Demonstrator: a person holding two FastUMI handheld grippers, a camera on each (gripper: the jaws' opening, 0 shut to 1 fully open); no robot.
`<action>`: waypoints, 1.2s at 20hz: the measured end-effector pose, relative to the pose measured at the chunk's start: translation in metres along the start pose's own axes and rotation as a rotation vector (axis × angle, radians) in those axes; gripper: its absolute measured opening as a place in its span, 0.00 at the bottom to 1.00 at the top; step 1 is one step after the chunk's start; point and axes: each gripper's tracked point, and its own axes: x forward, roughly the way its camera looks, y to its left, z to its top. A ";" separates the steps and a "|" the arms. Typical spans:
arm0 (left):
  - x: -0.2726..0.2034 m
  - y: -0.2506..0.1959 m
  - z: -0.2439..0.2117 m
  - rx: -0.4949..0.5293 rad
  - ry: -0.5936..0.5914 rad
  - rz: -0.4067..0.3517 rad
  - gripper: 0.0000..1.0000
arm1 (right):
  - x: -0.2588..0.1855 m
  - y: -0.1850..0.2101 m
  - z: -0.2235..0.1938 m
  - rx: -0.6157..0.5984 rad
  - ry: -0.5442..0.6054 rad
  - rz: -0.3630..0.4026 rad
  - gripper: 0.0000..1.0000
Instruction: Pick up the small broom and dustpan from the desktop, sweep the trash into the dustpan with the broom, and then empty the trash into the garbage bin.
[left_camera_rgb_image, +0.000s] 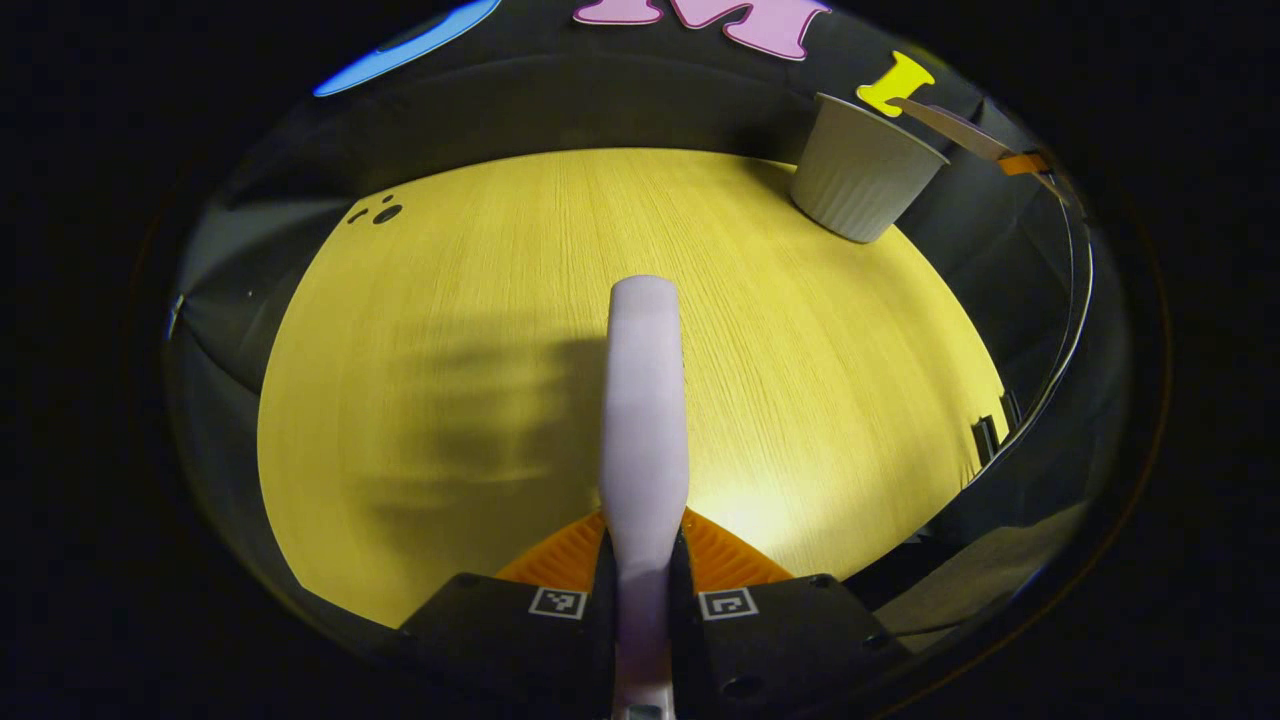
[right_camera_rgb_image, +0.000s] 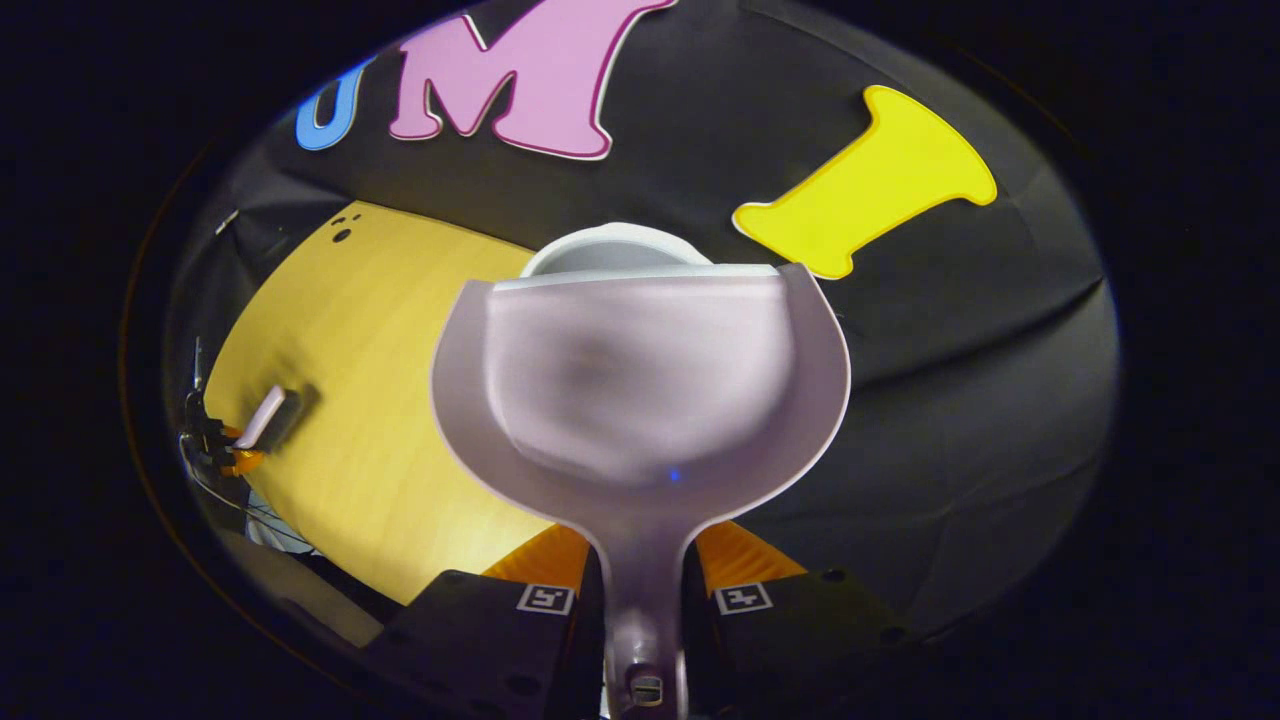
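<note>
Left gripper view looks down over the tabletop (left_camera_rgb_image: 450, 330) — a broad, bare sweep of pale wood with the garbage bin (left_camera_rgb_image: 862, 170) standing at its far right edge, hard by the drop. No trash is visible on that surface, so I judge the sweeping done and the emptying in hand. In the right gripper view the dustpan (right_camera_rgb_image: 640, 390) is tipped forward with its lip right over the bin's rim (right_camera_rgb_image: 612, 250), its tray blurred and apparently empty, though I cannot tell whether scraps cling inside. The right claw (right_camera_rgb_image: 642, 590) is pinched tight on the dustpan's handle. The left claw (left_camera_rgb_image: 643, 585) is pressed onto the broom (left_camera_rgb_image: 643, 400) at its handle, which juts forward above the wood, well clear of the bin. The main risk, as I see it, is the pan's lip knocking the bin — it is light-looking and sits close to the tabletop's edge, so a nudge could tip it or push it off. A loose twist in the narrow handle grip could also swing the pan and spill beside the rim. Room is generous toward the middle and left of the tabletop; it is tight only around the bin and the booth wall behind it.
</note>
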 end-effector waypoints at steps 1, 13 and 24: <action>0.000 0.001 0.000 0.003 0.004 0.005 0.27 | -0.002 0.015 -0.007 0.005 -0.007 0.022 0.36; 0.006 0.020 -0.003 0.068 0.026 0.066 0.27 | 0.019 0.168 -0.100 0.011 0.022 0.203 0.36; 0.011 0.025 -0.004 0.107 0.047 0.085 0.27 | 0.090 0.249 -0.186 0.030 0.139 0.253 0.36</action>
